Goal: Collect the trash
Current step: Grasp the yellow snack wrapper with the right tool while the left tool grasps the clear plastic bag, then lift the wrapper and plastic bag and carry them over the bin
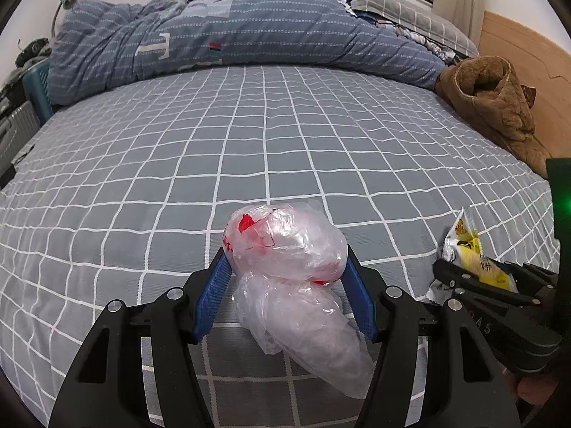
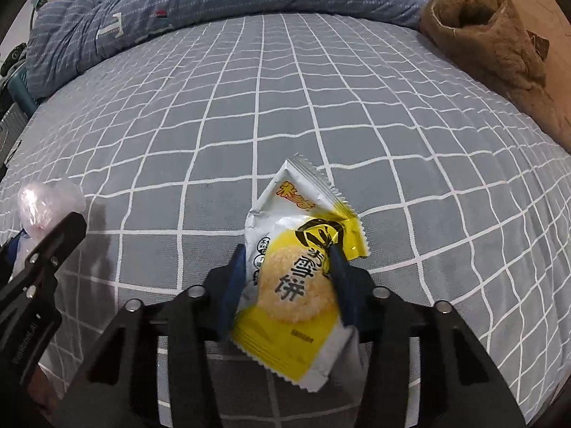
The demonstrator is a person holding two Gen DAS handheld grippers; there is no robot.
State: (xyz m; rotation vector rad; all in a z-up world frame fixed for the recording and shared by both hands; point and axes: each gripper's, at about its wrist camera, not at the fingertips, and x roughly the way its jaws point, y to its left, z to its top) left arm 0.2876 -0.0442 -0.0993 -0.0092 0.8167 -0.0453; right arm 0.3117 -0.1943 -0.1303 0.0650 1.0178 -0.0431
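Observation:
My left gripper (image 1: 285,267) is shut on a crumpled clear plastic bag (image 1: 296,278) with red print, held just above the grey checked bed sheet (image 1: 249,142). My right gripper (image 2: 289,267) is shut on a yellow and white snack wrapper (image 2: 299,271) showing a round cracker. The right gripper and wrapper (image 1: 467,256) show at the right edge of the left wrist view. The plastic bag (image 2: 39,207) and the left gripper show at the left edge of the right wrist view. The two grippers are side by side, a little apart.
A blue striped quilt (image 1: 232,32) is bunched along the far side of the bed. A brown fleece garment (image 1: 499,103) lies at the right by the wooden headboard (image 1: 528,46). A grey checked pillow (image 1: 403,7) sits at the back right. Clutter stands off the left edge.

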